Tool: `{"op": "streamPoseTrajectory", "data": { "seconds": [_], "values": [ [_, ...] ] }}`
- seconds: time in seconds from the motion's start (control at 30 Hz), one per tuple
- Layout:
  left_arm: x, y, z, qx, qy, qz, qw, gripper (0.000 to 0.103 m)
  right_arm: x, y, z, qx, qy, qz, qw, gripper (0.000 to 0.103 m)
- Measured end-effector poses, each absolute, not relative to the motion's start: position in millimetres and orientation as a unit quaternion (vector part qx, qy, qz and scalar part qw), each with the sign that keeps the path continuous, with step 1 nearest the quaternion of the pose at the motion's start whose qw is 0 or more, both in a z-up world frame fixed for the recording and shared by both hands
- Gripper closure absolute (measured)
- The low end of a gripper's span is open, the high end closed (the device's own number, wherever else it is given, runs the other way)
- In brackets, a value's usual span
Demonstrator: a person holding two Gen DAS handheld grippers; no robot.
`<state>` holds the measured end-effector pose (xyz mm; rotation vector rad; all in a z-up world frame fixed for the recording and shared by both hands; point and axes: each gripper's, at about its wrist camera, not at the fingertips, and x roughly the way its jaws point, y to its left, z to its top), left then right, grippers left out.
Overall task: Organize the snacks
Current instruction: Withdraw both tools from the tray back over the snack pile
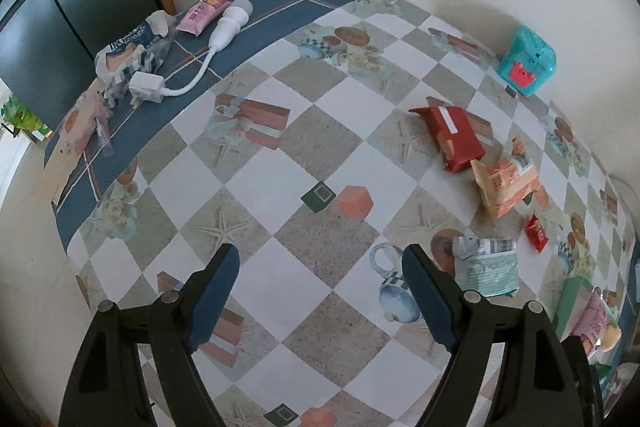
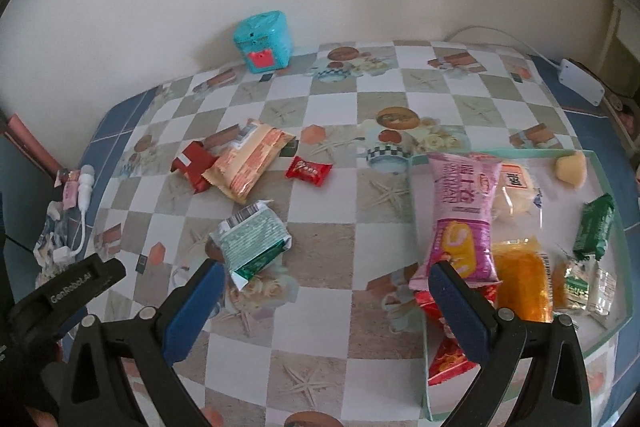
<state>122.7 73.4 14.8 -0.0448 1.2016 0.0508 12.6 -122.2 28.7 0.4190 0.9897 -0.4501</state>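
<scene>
The table (image 2: 320,251) carries one checked oilcloth with a blue border. One pale green tray (image 2: 616,227) lies on its right part.

Two grippers are in view. The left gripper (image 1: 320,269) hangs over bare cloth with its jaws apart and nothing between them. The right gripper (image 2: 326,279) also has its jaws apart and empty; its right finger stands in front of the tray's near corner.

Snacks in the tray, as far as they can be counted: one pink packet (image 2: 464,211), one orange packet (image 2: 520,279), one dark green bar (image 2: 595,225), one clear-wrapped bun (image 2: 516,195), one red packet (image 2: 448,359) partly hidden by the finger, one small yellow piece (image 2: 572,167), and a few small wrappers (image 2: 584,287) too jumbled to count.

Snacks loose on the cloth, left of the tray: four. One peach packet (image 2: 250,161) overlaps one dark red packet (image 2: 192,165); one green-and-white packet (image 2: 252,241) lies nearer the grippers; one small red candy (image 2: 309,171) lies apart.

One turquoise box (image 2: 262,41) stands at the wall. One white plug-in lamp with cord (image 1: 200,47) lies on the far left border beside one further pink packet (image 1: 202,15) and crumpled wrappers (image 1: 128,55).
</scene>
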Motion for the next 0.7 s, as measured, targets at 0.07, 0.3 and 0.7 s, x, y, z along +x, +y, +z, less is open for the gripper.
{"op": "streamPoseTrajectory", "data": {
  "seconds": [0.07, 0.3, 0.7],
  "values": [
    [124, 73, 11, -0.024, 0.570, 0.020, 0.821, 0.019, 15, -122, 26, 0.196, 0.467, -0.215, 0.835, 0.000],
    [127, 65, -7, -0.019, 0.590, 0.013, 0.807, 0.019, 27, -123, 15, 0.197, 0.473, -0.208, 0.833, 0.000],
    [144, 56, -32, -0.013, 0.614, 0.013, 0.789, 0.019, 59, -110, 2, 0.169, 0.478, -0.181, 0.843, 0.000]
  ]
}}
